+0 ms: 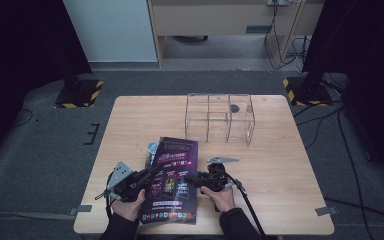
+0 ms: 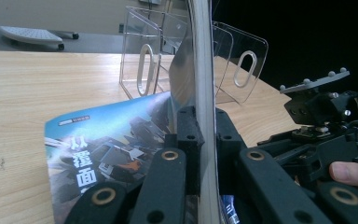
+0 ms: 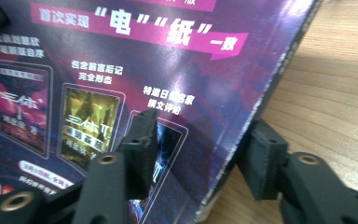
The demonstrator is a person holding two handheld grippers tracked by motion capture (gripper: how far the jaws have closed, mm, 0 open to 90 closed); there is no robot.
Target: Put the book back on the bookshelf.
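Left gripper (image 1: 147, 176) clamped on the magazine (image 1: 174, 175) edge, steadying it. Right gripper (image 1: 192, 178) straddling the opposite edge, not yet pinching, to share the lift

A dark purple magazine (image 1: 172, 180) with a magenta banner, white Chinese lettering and small multicoloured cover pictures lies at the near edge of a pale wood-grain table (image 1: 280, 165). A second magazine (image 2: 102, 144) beneath it shows a blue cover with white characters. The black left gripper (image 1: 147, 177) and black right gripper (image 1: 192, 178) flank it. A clear, colourless organiser (image 1: 220, 117) stands toward the far edge.
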